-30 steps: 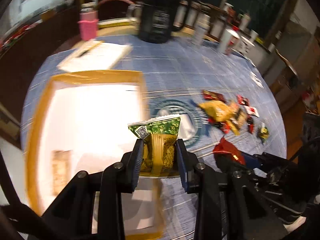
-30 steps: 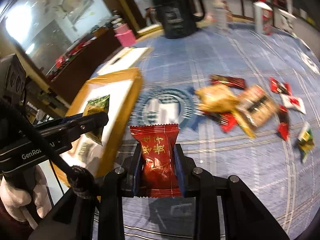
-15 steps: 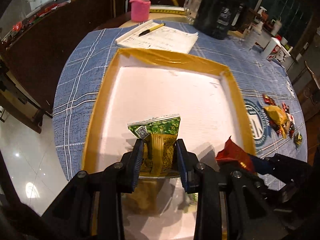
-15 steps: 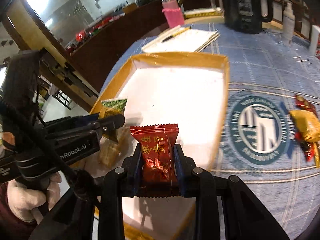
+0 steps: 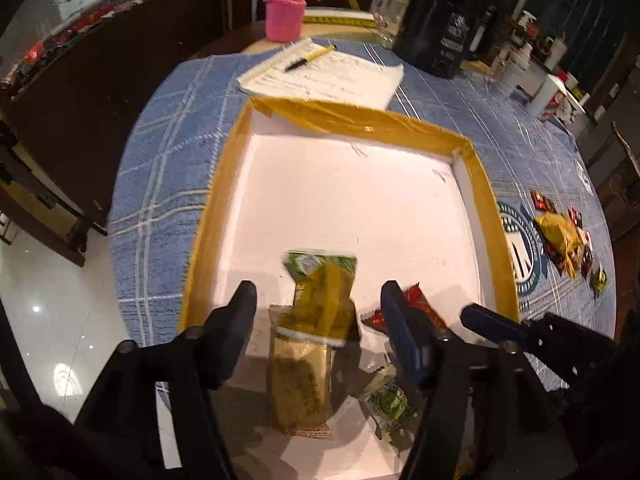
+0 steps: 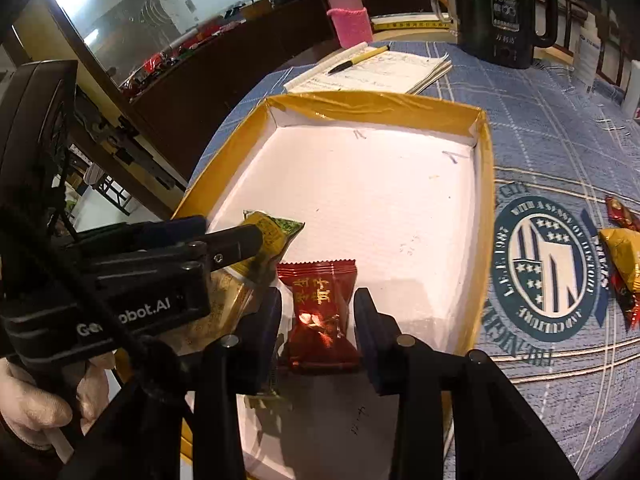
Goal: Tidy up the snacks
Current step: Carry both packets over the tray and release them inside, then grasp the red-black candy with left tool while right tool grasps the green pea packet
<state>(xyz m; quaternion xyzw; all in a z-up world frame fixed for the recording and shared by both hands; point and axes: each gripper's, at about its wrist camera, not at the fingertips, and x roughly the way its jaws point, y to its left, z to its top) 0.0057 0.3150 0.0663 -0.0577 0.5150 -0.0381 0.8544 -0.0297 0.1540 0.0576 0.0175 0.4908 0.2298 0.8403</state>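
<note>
Nearby, notebook (image 5: 320, 76), black kettle (image 5: 444, 32), loose snacks (image 5: 564, 240) beside tray (image 5: 208, 216)

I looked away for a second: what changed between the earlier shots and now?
Both tongs swung from the tablecloth over the tray. The left tongs are opening, dropping the green packet; the right tongs are opening around the red packet. The loose snacks stayed put.
</note>
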